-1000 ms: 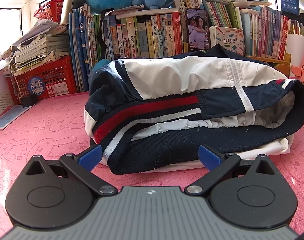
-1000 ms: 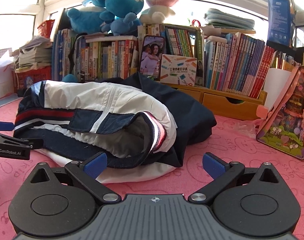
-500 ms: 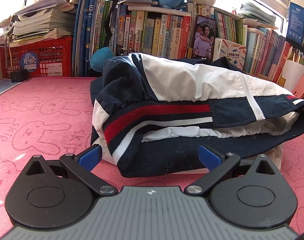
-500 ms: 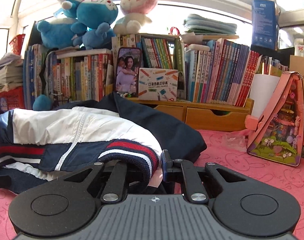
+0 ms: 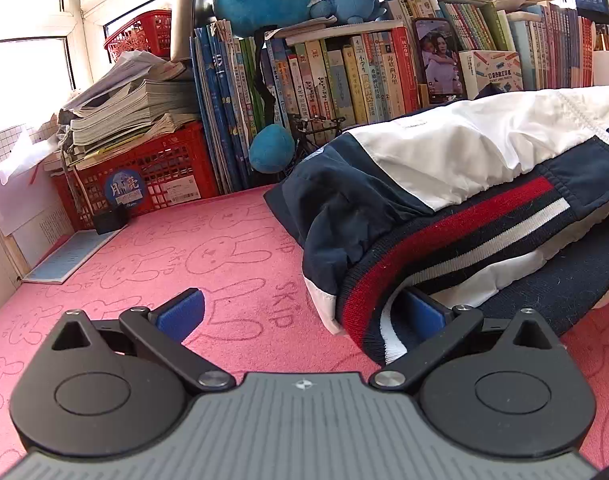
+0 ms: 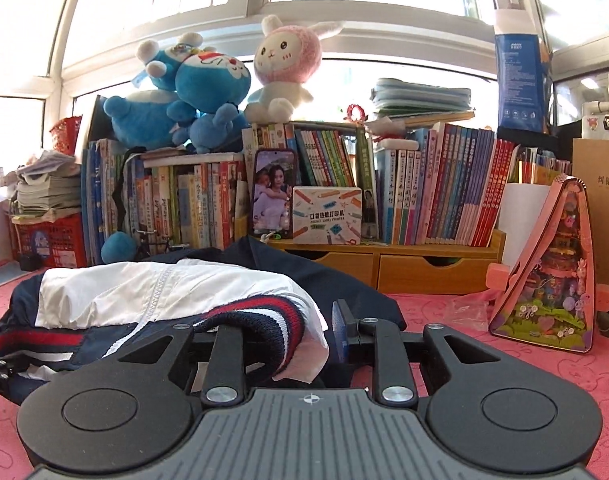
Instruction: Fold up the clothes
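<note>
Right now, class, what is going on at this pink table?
A person with a gripper in each hand is folding a navy, white and red jacket on the pink bunny-print table mat. The right gripper has the jacket's striped ribbed hem between its jaws, which are opening slightly. The left gripper is open at the other end, one pad tucked under the hem there.

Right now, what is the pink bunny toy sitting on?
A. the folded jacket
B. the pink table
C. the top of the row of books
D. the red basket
C: in the right wrist view the pink bunny toy sits on top of the row of books, beside the blue plush toys and well above the jacket.
</note>
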### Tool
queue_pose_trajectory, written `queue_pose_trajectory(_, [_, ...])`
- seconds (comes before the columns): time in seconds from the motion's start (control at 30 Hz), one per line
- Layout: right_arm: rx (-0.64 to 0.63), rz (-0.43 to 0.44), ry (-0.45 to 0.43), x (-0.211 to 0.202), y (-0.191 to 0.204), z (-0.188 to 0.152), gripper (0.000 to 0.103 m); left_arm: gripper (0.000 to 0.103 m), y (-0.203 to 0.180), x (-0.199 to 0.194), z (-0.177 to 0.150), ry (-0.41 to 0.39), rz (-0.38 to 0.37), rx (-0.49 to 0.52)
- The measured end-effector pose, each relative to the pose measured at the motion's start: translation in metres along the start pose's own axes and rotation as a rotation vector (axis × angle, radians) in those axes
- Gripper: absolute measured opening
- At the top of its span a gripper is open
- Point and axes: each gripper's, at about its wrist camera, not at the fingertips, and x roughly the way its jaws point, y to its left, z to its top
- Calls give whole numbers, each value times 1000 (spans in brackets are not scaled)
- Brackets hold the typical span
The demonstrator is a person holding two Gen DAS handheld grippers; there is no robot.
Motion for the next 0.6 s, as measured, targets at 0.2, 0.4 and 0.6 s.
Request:
queue_pose_trajectory(0.2, [18,28,28,0,1,-13,28,103,-22,-28,-11,9,-218,103])
queue_pose_trajectory(0.4, [30,53,30,-4,1,-14,23,103,-117,-42,0,-139,-283,287])
queue_pose_trajectory(0.6, [61,73,46,-11,-3,-19,21,103,-175,-29,24,-211,-261,382])
